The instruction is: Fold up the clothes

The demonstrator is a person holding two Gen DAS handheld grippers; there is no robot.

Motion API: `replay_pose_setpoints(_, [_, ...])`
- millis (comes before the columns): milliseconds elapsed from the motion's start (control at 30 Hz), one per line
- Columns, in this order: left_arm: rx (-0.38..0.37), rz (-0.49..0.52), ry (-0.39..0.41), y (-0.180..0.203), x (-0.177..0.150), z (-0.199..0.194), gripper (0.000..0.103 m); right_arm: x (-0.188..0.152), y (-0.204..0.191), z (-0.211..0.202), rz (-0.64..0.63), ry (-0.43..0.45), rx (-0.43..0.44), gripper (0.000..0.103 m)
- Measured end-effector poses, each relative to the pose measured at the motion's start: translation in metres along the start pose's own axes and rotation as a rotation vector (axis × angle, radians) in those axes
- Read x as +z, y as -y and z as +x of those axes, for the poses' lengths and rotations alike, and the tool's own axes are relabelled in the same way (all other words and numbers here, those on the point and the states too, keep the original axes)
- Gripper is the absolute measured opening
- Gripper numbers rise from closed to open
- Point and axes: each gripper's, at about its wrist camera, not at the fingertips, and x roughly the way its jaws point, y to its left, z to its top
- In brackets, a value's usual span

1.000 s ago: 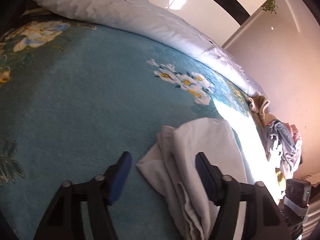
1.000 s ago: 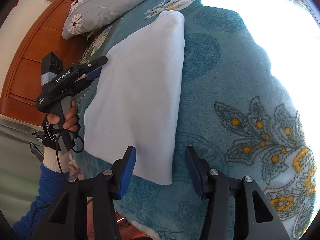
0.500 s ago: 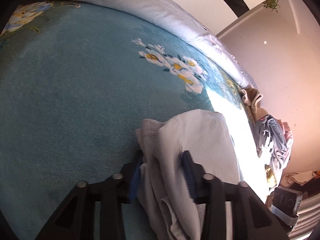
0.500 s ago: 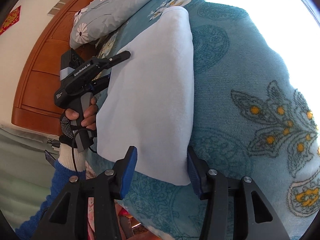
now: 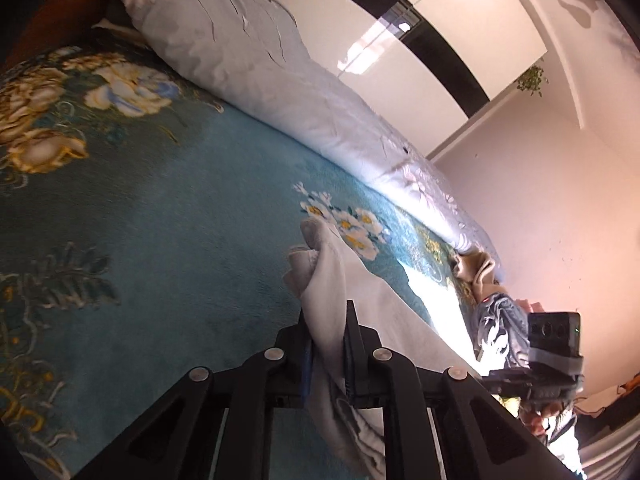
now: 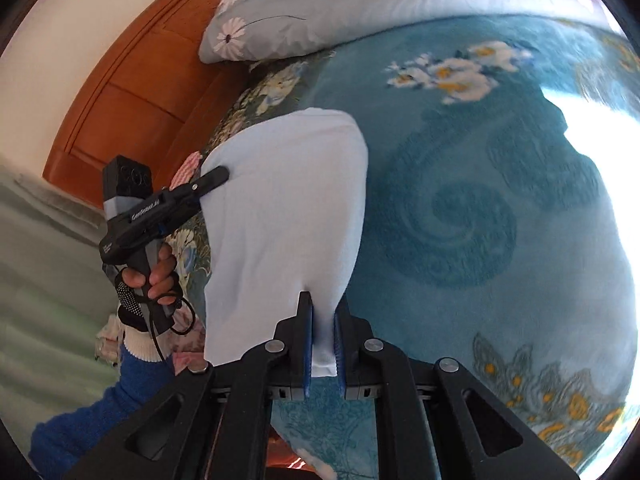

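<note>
Both grippers are pinching the same white garment (image 6: 288,216), each clamped on an end of it above a teal floral blanket (image 6: 460,216) that covers the bed. In the right wrist view, the right gripper (image 6: 322,344) has its blue-padded fingers pressed together on the near corner of the cloth, which spreads away from it as a smooth folded panel toward the far left. At that far-left edge the left gripper (image 6: 218,176) bites the cloth, held by a hand (image 6: 154,276) in a blue sleeve.

In the left wrist view, the left gripper (image 5: 326,344) is squeezed on a bunched, layered edge of the garment (image 5: 332,280), whose crumpled tip pokes out beyond the fingertips. The cloth seems lifted off the blanket (image 5: 180,240), though the fisheye makes that hard to judge. A pale grey quilt (image 5: 260,80) with daisy prints lies along the far side, and a heap of other clothes (image 5: 496,320) sits at the far right.
</note>
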Motion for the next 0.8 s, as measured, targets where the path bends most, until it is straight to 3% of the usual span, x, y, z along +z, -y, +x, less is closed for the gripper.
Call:
replay_pose_setpoints(100, [0.020,-0.028,0.060,-0.018,-0.016,-0.040,0.013,0.026,-0.005,0.009,-0.075,-0.054,0.037,0.009])
replay_pose_setpoints(167, [0.070,-0.044,0.059,-0.035,-0.030,-0.048,0.013,0.034,-0.004,0.028,-0.122,-0.097,0.027,0.009])
replay_pose_setpoints(267, [0.116,-0.112,0.020,-0.069,-0.050,-0.033,0.013,0.044,0.008,0.072,-0.130,-0.172,-0.006,0.009])
replay_pose_setpoints(400, [0.137,-0.230,0.043,-0.112,-0.059,-0.031,0.013,0.048,0.039,0.108,-0.036,-0.227,-0.037,0.009])
replay_pose_setpoints(500, [0.121,-0.273,0.095,-0.128,-0.059,-0.051,0.015,0.047,0.048,0.104,-0.017,-0.190,-0.035,0.013])
replay_pose_setpoints(533, [0.119,-0.269,0.096,-0.129,-0.056,-0.053,0.019,0.045,0.049,0.099,-0.016,-0.169,-0.046,0.017])
replay_pose_setpoints(567, [0.117,-0.265,0.094,-0.129,-0.053,-0.054,0.032,0.041,0.051,0.090,0.008,-0.133,-0.054,0.027])
replay_pose_setpoints(733, [0.095,-0.187,0.008,-0.120,-0.026,-0.028,0.058,0.006,0.054,0.055,0.131,0.038,-0.073,0.037])
replay_pose_setpoints(800, [0.104,-0.165,-0.047,-0.119,-0.013,-0.009,0.058,-0.016,0.052,0.052,0.203,0.068,-0.054,0.040])
